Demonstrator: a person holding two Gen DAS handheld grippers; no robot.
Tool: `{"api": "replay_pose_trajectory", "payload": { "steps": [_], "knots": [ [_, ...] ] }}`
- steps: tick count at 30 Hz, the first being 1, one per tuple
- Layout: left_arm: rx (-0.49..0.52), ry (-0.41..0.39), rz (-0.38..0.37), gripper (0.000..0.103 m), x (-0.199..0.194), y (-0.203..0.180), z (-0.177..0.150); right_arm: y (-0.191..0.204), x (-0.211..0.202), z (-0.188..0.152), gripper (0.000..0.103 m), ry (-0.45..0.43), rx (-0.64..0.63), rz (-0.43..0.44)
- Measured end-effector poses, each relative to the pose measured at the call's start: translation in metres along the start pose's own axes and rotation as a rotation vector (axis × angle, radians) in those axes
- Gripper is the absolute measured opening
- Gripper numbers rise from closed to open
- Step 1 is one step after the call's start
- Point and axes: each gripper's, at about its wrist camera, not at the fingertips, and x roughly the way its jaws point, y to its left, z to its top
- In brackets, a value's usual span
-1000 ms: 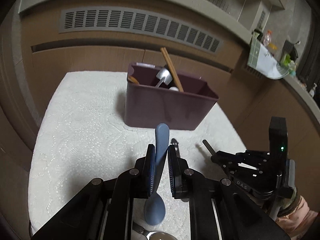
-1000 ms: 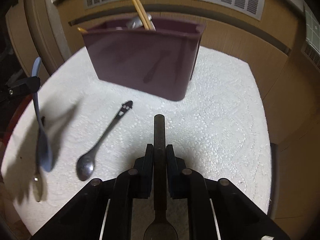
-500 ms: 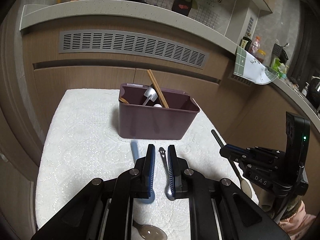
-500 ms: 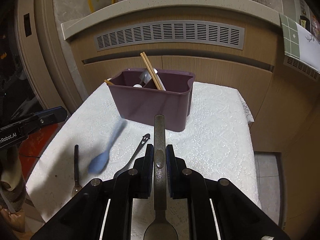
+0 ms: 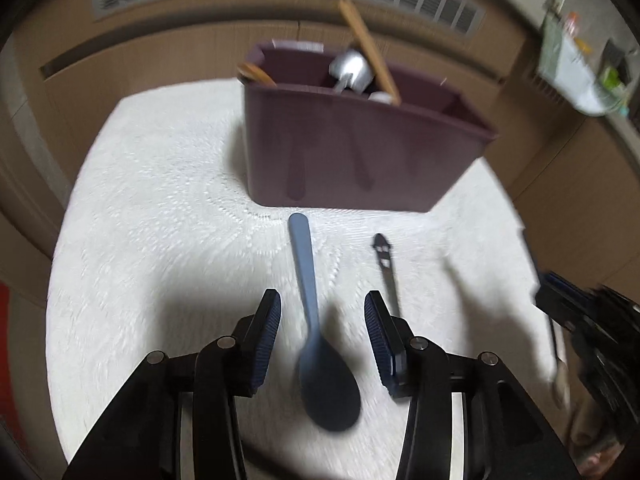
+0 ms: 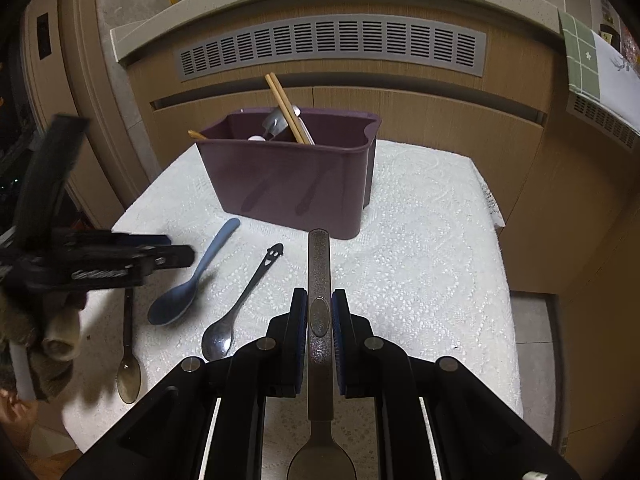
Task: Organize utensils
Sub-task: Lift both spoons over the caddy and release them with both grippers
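Note:
A blue spoon (image 5: 310,304) lies on the white cloth between the open fingers of my left gripper (image 5: 322,314), handle toward the purple utensil caddy (image 5: 352,160); it also shows in the right wrist view (image 6: 192,276). My right gripper (image 6: 319,312) is shut on a metal spoon (image 6: 319,280) by its handle, held above the cloth in front of the caddy (image 6: 292,184). The caddy holds wooden chopsticks (image 6: 288,108) and other utensils. My left gripper shows in the right wrist view (image 6: 176,258) just above the blue spoon.
A black smiley-handled spoon (image 6: 244,300) lies on the cloth beside the blue spoon, also in the left wrist view (image 5: 385,268). A dark-handled spoon (image 6: 128,344) lies near the cloth's left edge. Wooden cabinets with a vent grille (image 6: 332,46) stand behind.
My left gripper let go of the blue spoon, which now lies on the cloth, then opened wide and came down over it. My right gripper kept its spoon and drew back from the caddy.

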Motion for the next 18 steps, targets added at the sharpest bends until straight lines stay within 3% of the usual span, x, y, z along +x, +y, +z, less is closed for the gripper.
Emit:
{"api": "replay_pose_trajectory", "payload": {
  "steps": [2, 4, 7, 14, 18],
  "knots": [
    [0.035, 0.066, 0.034, 0.043, 0.023, -0.004, 0.012, -0.001, 0.004, -0.001, 0.011, 0.007, 0.002, 0.005],
    [0.056, 0.108, 0.061, 0.021, 0.040, -0.006, 0.019, -0.003, 0.007, -0.001, 0.011, 0.014, 0.003, 0.009],
    [0.084, 0.076, 0.095, 0.012, 0.044, -0.009, 0.021, -0.004, 0.009, -0.002, 0.011, 0.016, 0.004, 0.011],
    [-0.003, -0.175, -0.031, 0.011, -0.032, -0.011, -0.017, -0.009, 0.004, 0.001, 0.011, -0.011, 0.040, 0.029],
    [-0.017, -0.264, -0.077, 0.011, -0.068, -0.008, -0.031, -0.007, -0.001, 0.004, 0.011, -0.034, 0.049, 0.036]
  ]
}}
